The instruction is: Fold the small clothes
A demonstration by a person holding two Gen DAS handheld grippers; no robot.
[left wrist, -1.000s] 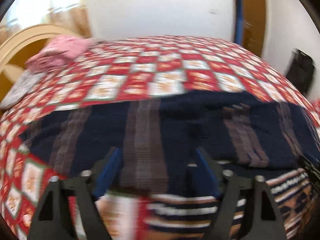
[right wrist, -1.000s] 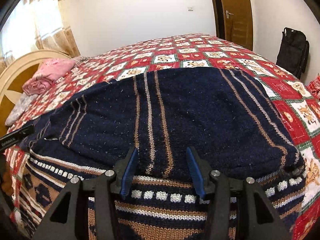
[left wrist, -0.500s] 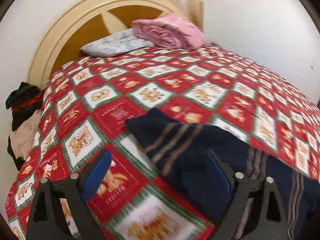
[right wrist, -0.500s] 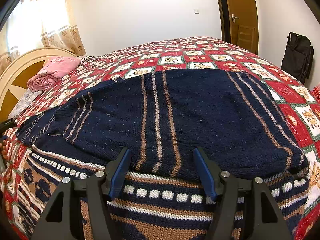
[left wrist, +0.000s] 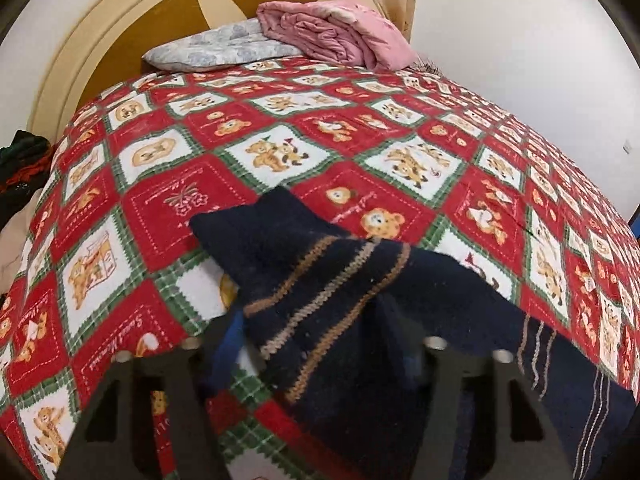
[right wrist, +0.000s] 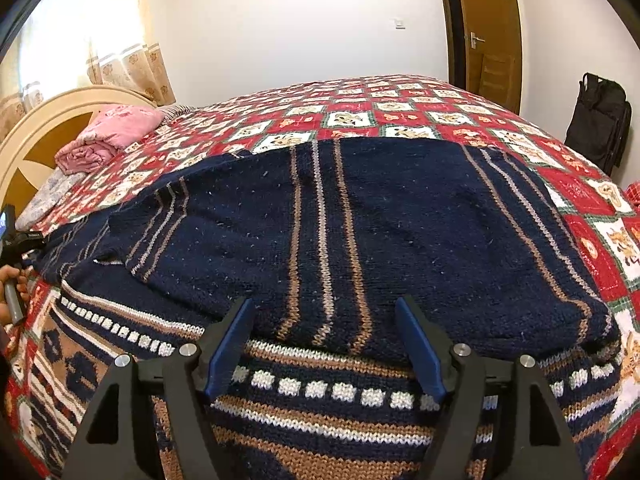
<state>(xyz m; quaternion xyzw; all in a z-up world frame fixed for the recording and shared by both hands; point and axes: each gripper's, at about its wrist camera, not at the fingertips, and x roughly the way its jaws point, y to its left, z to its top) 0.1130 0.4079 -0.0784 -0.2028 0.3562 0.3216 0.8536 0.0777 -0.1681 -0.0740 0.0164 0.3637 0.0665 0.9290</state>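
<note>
A navy knitted sweater [right wrist: 360, 220] with tan and white stripes lies spread on the bed, its upper part folded over a patterned hem band [right wrist: 320, 408]. One sleeve [left wrist: 320, 280] stretches toward the headboard, cuff resting on the quilt. My left gripper [left wrist: 316, 344] straddles this sleeve and its jaws are closing. The sleeve lies between them and hides the right finger, while a strip of quilt still shows beside the left pad [left wrist: 224, 348]. My right gripper [right wrist: 326, 340] hovers over the folded edge, jaws opening, gripping nothing. A hand [right wrist: 12, 284] holds the left gripper [right wrist: 16, 240] at the far left.
A red, white and green bear-print quilt [left wrist: 280, 152] covers the bed. A pink blanket [left wrist: 336, 32] and a pillow [left wrist: 216, 48] lie by the cream headboard [left wrist: 80, 40]. Dark clothes [left wrist: 20, 160] sit off the bed's left side. A black bag [right wrist: 600, 120] stands near the door [right wrist: 488, 40].
My left gripper swung from the sweater's body toward the headboard, came over the sleeve, and its jaws narrowed around it. The right gripper stayed in place and its jaws widened.
</note>
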